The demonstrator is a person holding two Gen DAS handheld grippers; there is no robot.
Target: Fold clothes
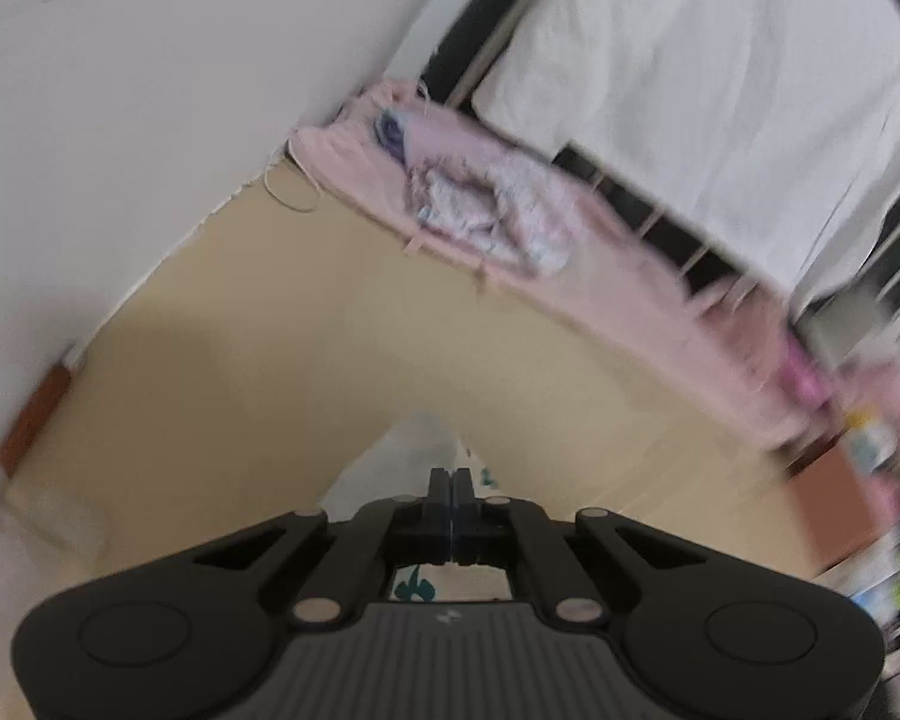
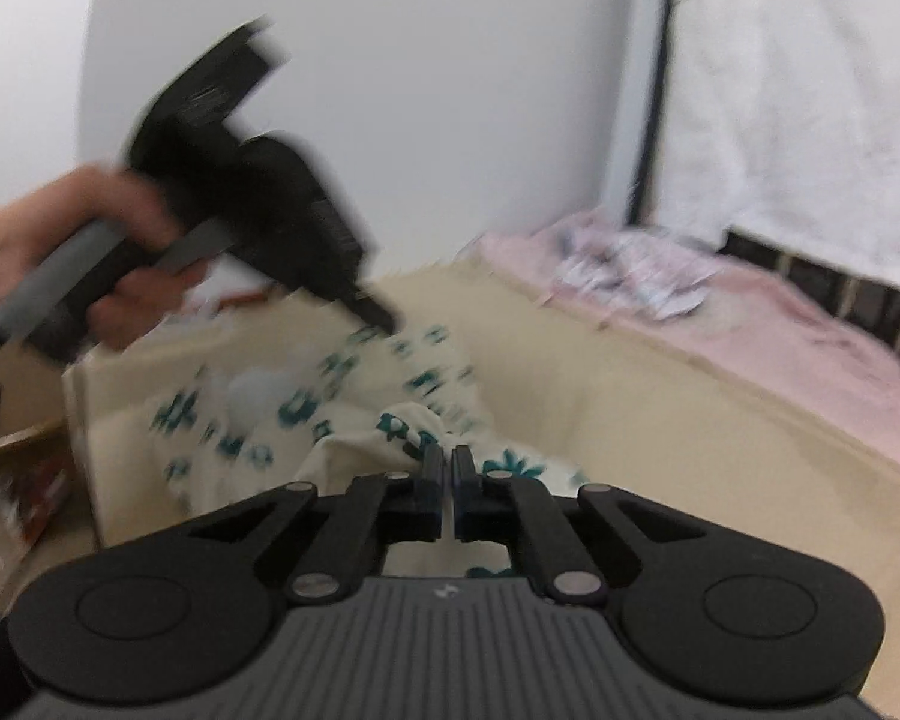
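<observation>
A cream garment with teal flowers (image 2: 306, 402) lies bunched on the beige surface (image 2: 660, 420). A person's hand (image 2: 108, 240) holds my left gripper (image 2: 390, 321), whose tip pinches the garment's far edge, and the cloth rises toward it. In the left wrist view the left gripper (image 1: 452, 477) is shut, with the pale garment (image 1: 408, 450) at its tips and beneath it. My right gripper (image 2: 448, 456) is shut on a fold of the garment at its near side. Motion blurs both views.
A pink blanket (image 2: 780, 330) runs along the far edge of the beige surface, with a crumpled patterned cloth (image 2: 630, 270) on it. Behind it a white sheet (image 2: 810, 120) hangs over a dark rail. A white wall stands at the left. Clutter (image 2: 18, 480) sits low at the far left.
</observation>
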